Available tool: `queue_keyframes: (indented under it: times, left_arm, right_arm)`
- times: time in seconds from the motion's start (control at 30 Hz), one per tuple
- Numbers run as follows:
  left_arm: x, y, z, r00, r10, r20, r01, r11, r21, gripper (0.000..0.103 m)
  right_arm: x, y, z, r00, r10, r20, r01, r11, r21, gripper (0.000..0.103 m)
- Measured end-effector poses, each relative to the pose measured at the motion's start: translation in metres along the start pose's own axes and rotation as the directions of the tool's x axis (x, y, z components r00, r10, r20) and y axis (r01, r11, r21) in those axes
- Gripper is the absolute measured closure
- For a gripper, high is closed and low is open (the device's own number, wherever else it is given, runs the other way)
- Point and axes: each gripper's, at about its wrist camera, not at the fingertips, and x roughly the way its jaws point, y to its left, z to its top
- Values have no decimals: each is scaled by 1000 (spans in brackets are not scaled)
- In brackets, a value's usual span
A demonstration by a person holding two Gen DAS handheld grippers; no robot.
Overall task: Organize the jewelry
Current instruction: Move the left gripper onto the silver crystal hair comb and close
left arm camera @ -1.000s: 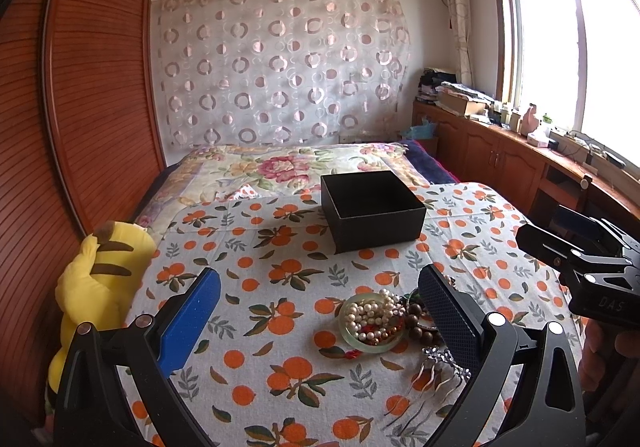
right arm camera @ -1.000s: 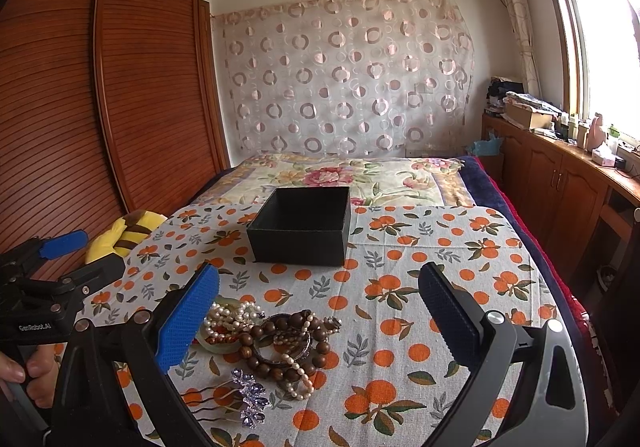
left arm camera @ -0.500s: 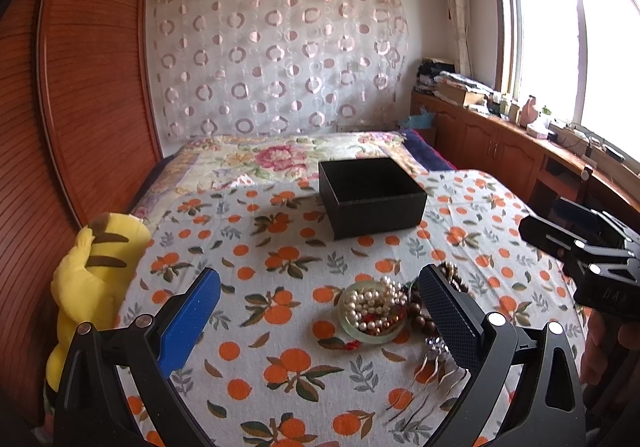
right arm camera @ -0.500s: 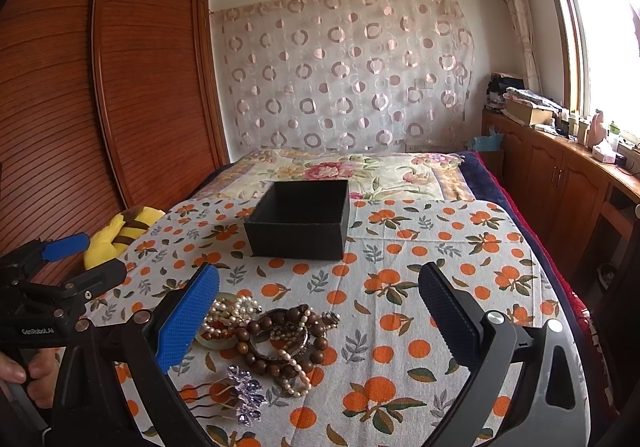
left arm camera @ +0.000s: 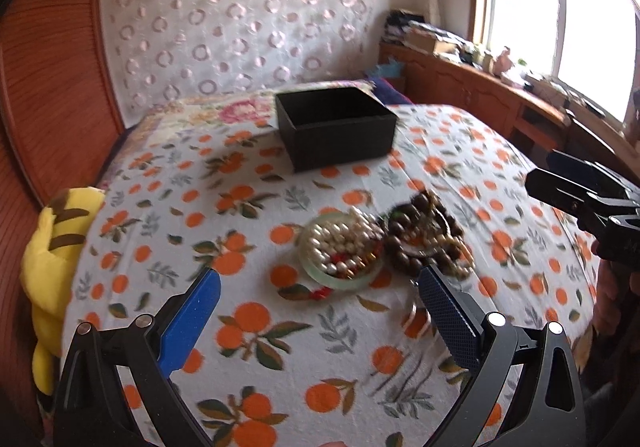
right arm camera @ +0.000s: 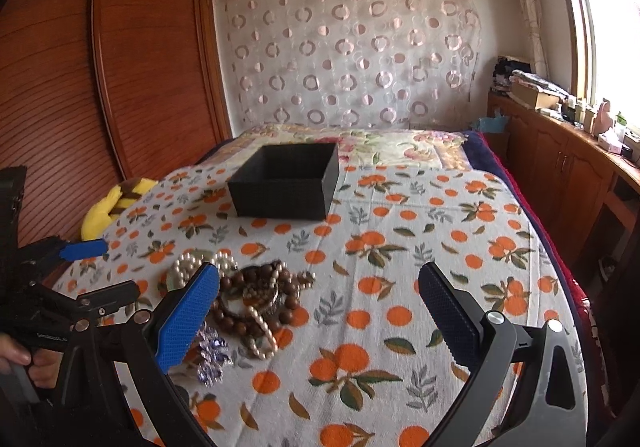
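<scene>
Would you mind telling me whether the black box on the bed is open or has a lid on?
Open: the black box has no lid, and its dark inner walls show from above.

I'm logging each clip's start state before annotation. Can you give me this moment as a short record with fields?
surface: bed with orange-print cloth
container: black box, open top, nothing visible inside
jewelry pile: pearl strand in a round dish; brown bead bracelets beside it; purple hair comb nearest the camera
left gripper: open, holding nothing
right gripper: open, holding nothing
bystander item: yellow plush toy at the bed's left edge
</scene>
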Motion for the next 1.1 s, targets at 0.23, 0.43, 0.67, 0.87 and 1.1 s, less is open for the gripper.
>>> queue_keyframes:
  times: [0.23,0.43,0.67,0.87,1.1]
  left_arm:
    - [19,-20,-6,992,-98,-80,102,994,41,7]
    - [34,-37,-7,974,-175,-143,186,980,67,7]
    - [40,-56,-8,956,-235,-174,256,961,108,18]
    - [49,-62,-11,958,-209,-198,239,960,146,25]
    - [45,-56,-13,961,-213,-175,239,960,146,48]
  right_arm:
    - [5,-5,-8,999,-3,-44,2,1000,-26,15]
    - [13,-15,-15,997,-6,-82,4,1000,-23,15]
    - [18,-23,-23,994,-10,-105,9,1000,-12,15]
    - [20,-22,-24,993,1,-116,-3,1000,-11,15]
    - [30,-16,-27,985,57,-160,-61,998,-16,30]
